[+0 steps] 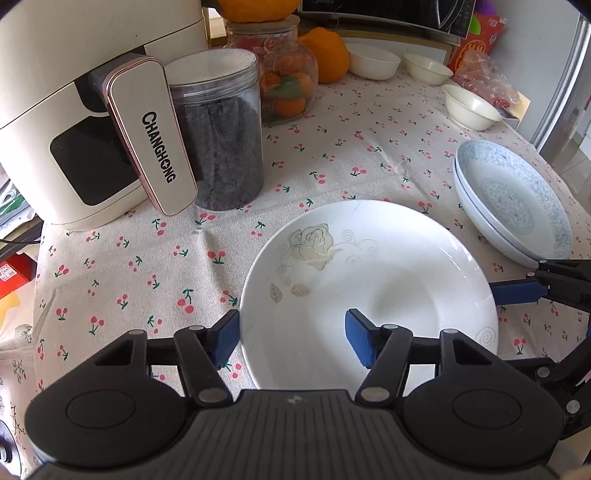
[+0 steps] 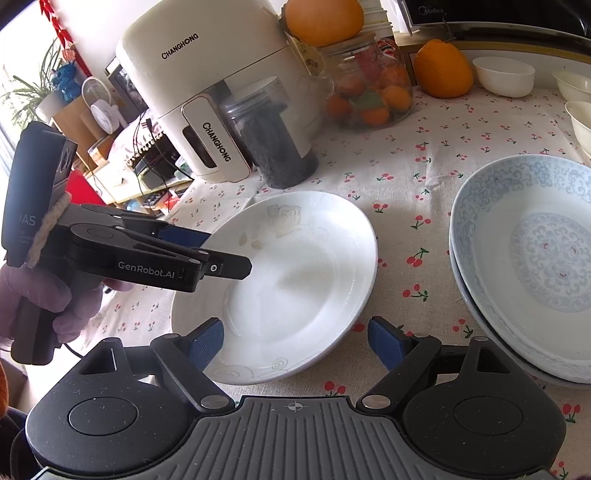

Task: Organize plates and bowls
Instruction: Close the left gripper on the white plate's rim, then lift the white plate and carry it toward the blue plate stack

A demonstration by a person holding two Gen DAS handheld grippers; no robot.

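Observation:
A white plate [image 1: 369, 280] [image 2: 295, 266] with a faint rose print lies on the cherry-print tablecloth. My left gripper [image 1: 293, 341] [image 2: 229, 249] straddles its left rim, one blue pad outside and one over the plate, with a wide gap, so it is open. My right gripper [image 2: 295, 343] [image 1: 532, 277] stands open at the plate's opposite rim, one pad over the edge and one beside it. Two stacked blue-patterned plates [image 1: 517, 199] [image 2: 535, 258] sit to the right. Three white bowls [image 1: 373, 61] [image 1: 428, 68] [image 1: 471, 107] stand at the back right.
A cream air fryer [image 1: 74, 122] and a clear jar of dark contents [image 1: 221, 129] stand at the back left. Behind them are a glass jar of small oranges [image 1: 288, 74], a large orange [image 1: 327, 51] and a microwave [image 1: 388, 14]. A gloved hand [image 2: 44, 302] holds the left gripper.

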